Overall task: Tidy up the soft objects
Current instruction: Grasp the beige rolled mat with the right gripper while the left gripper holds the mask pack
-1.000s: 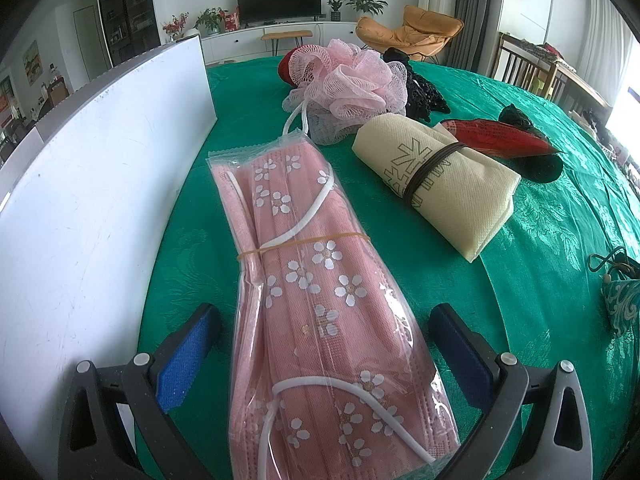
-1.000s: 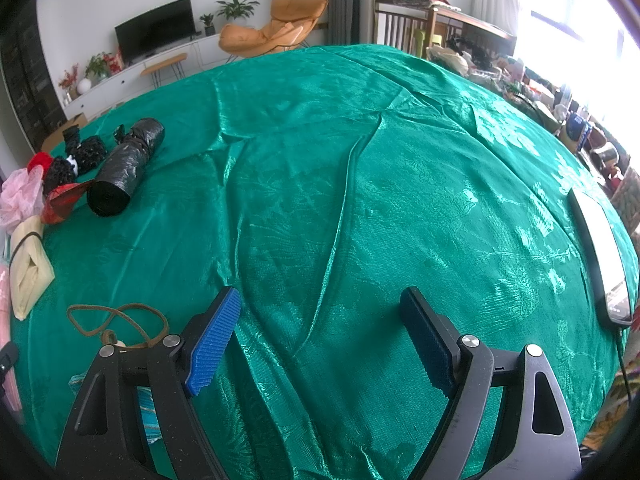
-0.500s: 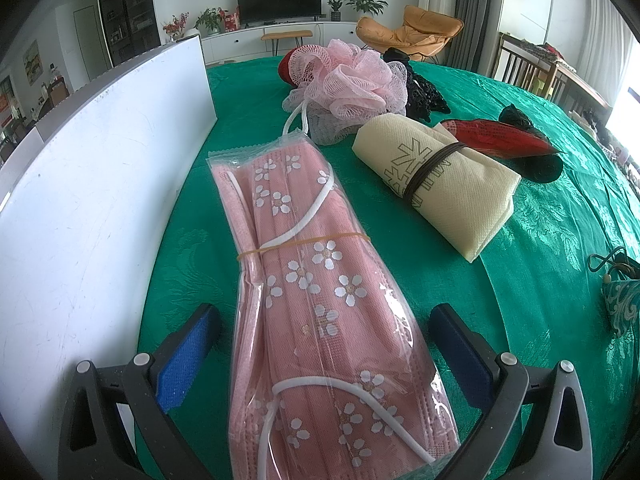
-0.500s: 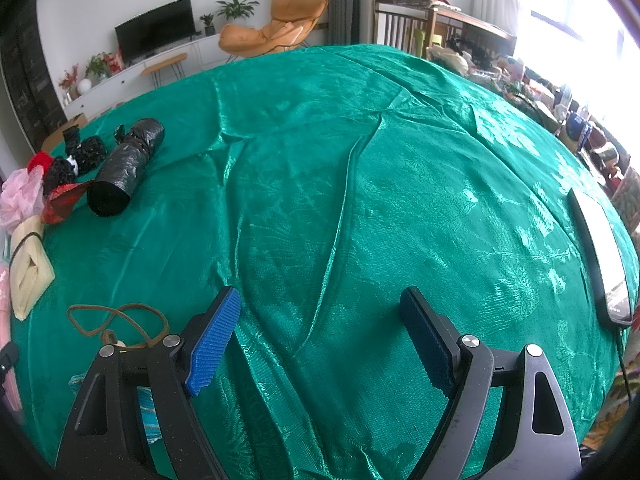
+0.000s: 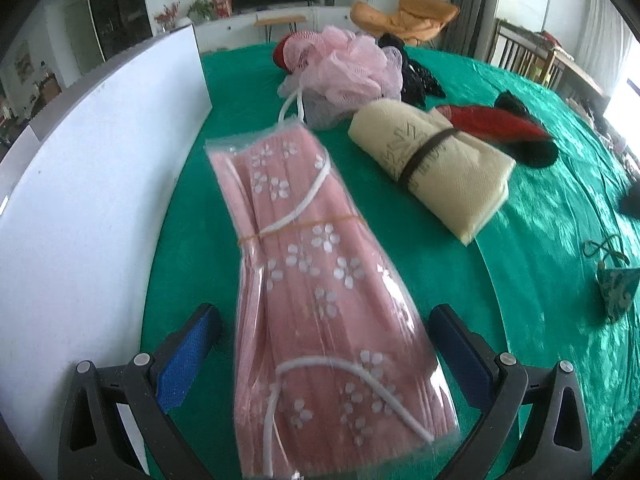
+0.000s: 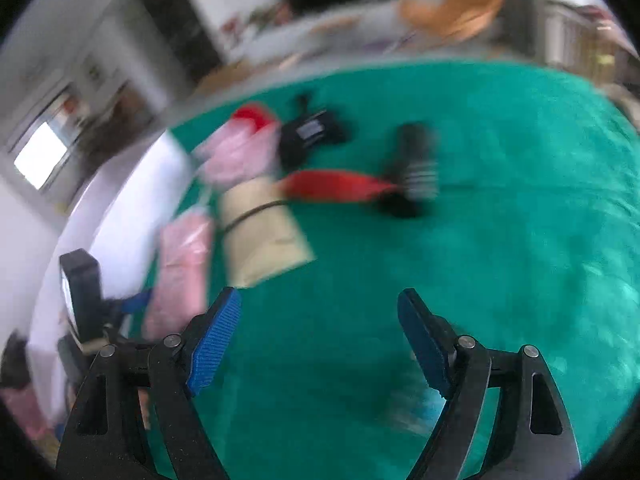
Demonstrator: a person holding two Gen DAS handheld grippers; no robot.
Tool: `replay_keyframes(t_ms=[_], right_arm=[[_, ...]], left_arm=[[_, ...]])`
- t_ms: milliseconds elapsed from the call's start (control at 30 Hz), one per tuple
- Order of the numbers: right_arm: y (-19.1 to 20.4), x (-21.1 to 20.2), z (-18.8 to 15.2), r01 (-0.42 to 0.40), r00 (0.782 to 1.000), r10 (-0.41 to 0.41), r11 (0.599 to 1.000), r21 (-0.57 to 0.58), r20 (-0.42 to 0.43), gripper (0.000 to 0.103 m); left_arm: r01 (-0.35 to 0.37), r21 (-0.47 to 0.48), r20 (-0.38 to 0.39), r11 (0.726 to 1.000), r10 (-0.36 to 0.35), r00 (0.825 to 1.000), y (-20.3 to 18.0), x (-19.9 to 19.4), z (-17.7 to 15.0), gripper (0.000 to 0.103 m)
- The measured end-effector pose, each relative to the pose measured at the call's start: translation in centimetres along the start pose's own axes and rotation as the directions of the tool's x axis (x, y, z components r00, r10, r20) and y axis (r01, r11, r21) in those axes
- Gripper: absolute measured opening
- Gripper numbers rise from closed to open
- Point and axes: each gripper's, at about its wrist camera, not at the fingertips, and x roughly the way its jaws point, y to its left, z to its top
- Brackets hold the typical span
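A glossy emerald-green cloth with a faint woven floral pattern is covering the tabletop (image 5: 540,208). A pink pack of face masks (image 5: 316,280), printed with small white blossoms, is showing white ear loops through clear wrapping. At one o'clock of it, a cream fabric roll (image 5: 440,172) is wearing a dark brown band. At twelve o'clock, a pale pink mesh bath pouf (image 5: 348,68) is sitting. A white board (image 5: 88,200) is standing at nine o'clock. The left tongs (image 5: 324,344) and right tongs (image 6: 320,340) are showing blue pads on black frames.
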Motion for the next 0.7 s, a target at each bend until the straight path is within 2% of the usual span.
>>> replay_keyframes(t_ms=[67, 133, 200, 233, 267, 300, 367, 467, 633, 700], right_arm=[[2.1, 3.3, 2.0, 0.013, 0.999, -0.016, 0.998, -0.056, -0.051, 0.083], [3.0, 6.1, 3.5, 0.031, 0.994, -0.039, 0.997, -0.072, -0.103, 0.083], [3.9, 9.1, 4.8, 0.035, 0.986, -0.049, 0.996, -0.087, -0.162, 0.081], [4.4, 10.2, 5.0, 0.036, 0.981, -0.055, 0.994, -0.102, -0.189, 0.081], [5.1, 11.3, 4.9, 0.057, 0.970, -0.088, 0.989, -0.137, -0.229, 0.077], [5.7, 11.7, 4.6, 0.090, 0.961, -0.131, 0.981, -0.170, -0.245, 0.061], [5.7, 10.3, 4.0, 0.098, 0.967, -0.136, 0.980, -0.175, -0.216, 0.054], [4.8, 6.5, 2.0, 0.075, 0.978, -0.101, 0.987, -0.145, -0.183, 0.052], [2.3, -0.4, -1.3, 0.053, 0.993, -0.062, 0.994, -0.092, -0.096, 0.052], [2.0, -1.8, -1.8, 0.037, 0.997, -0.041, 0.997, -0.063, -0.072, 0.052]], left_arm=[[0.002, 0.017, 0.001, 1.000, -0.002, 1.000, 0.0, -0.3, -0.1, 0.098], [0.009, 0.020, 0.011, 1.000, -0.009, 1.000, -0.1, -0.5, 0.1, 0.087], [0.014, 0.028, 0.017, 1.000, -0.015, 1.000, -0.2, -0.6, 0.5, 0.069], [0.020, 0.032, 0.021, 0.999, -0.020, 1.000, -0.2, -0.7, 0.6, 0.064], [0.025, 0.038, 0.026, 0.999, -0.026, 0.999, -0.1, -0.8, 0.7, 0.055], [0.033, 0.043, 0.025, 0.999, -0.034, 0.999, -0.1, -0.9, 0.7, 0.044], [0.062, 0.048, 0.034, 0.997, -0.064, 0.997, 0.1, -1.8, 0.3, 0.031], [0.124, 0.047, 0.061, 0.991, -0.127, 0.990, 0.2, -3.8, -1.0, 0.030], [0.164, 0.062, 0.108, 0.985, -0.170, 0.980, -0.6, -6.9, -2.4, 0.030], [0.182, 0.065, 0.131, 0.981, -0.190, 0.973, -0.7, -8.3, -2.6, 0.030]])
